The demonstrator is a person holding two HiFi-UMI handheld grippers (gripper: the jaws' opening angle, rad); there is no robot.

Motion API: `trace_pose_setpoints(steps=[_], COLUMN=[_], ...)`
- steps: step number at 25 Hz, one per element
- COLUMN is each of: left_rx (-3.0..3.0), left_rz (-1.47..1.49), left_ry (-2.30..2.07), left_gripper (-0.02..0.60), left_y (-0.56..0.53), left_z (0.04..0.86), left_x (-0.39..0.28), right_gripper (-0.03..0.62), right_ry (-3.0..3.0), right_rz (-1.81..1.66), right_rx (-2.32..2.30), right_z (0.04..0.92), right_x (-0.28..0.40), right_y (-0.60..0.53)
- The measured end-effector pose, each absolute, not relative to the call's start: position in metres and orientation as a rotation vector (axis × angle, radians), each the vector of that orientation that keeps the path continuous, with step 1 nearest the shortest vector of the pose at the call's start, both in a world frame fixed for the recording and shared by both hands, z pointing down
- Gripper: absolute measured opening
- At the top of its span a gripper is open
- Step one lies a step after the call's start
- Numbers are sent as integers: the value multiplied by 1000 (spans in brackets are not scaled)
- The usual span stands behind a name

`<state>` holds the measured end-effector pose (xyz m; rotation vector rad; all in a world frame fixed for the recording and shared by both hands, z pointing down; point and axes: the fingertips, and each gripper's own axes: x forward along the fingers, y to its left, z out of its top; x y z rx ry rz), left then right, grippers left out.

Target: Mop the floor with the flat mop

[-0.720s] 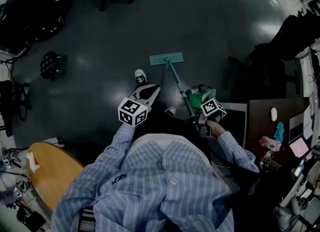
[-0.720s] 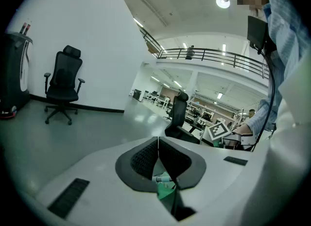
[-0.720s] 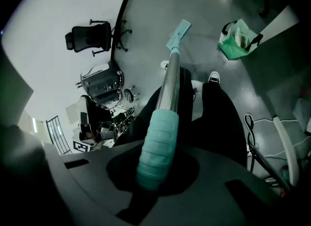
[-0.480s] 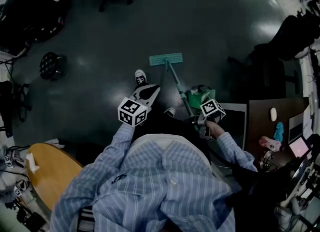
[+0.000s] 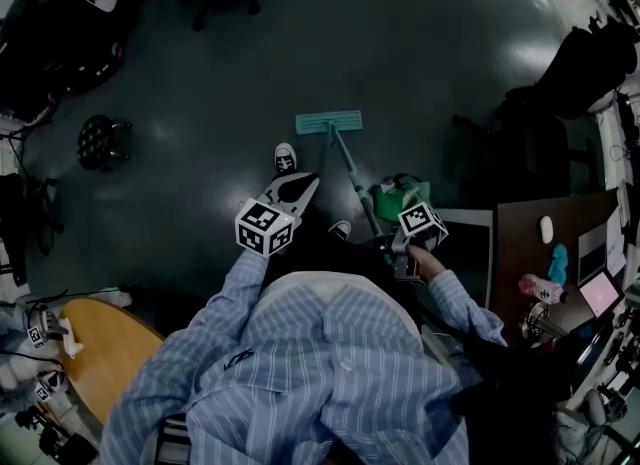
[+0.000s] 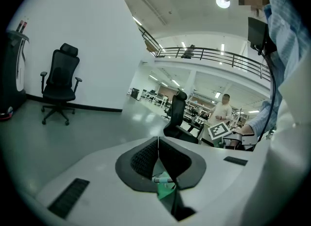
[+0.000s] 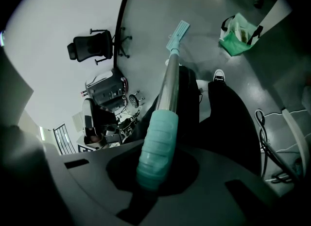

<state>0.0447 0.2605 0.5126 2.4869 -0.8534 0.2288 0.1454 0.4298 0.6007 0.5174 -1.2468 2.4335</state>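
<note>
Evidently the right gripper (image 7: 154, 170) is clamped round the teal grip of the flat mop (image 5: 330, 122). Its pad lies flat on the dark floor (image 5: 200, 173) just ahead of the person's shoe (image 5: 285, 159), and its handle slants back, probably so that one push slides it. The left gripper (image 5: 303, 183), jaws pressed together on nothing, hangs alongside, seemingly idle.

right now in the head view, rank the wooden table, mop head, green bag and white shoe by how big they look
1. wooden table
2. green bag and mop head: too alike to rank, and the bag is partly hidden
3. white shoe
</note>
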Motion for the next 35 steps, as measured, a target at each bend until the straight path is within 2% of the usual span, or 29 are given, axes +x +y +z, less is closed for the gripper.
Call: trace_pose_setpoints(steps=[17, 35], left_rx=[2451, 2398], left_rz=[238, 257], left_ry=[-856, -893], left_gripper=[6, 6], left_y=[201, 57], left_z=[523, 536], left_x=[23, 2], right_gripper=[12, 12], right_ry=[-1249, -1261], right_rz=[2465, 2497], right_rx=[540, 526], right_z=[605, 614], right_x=[113, 89], right_y=[361, 179])
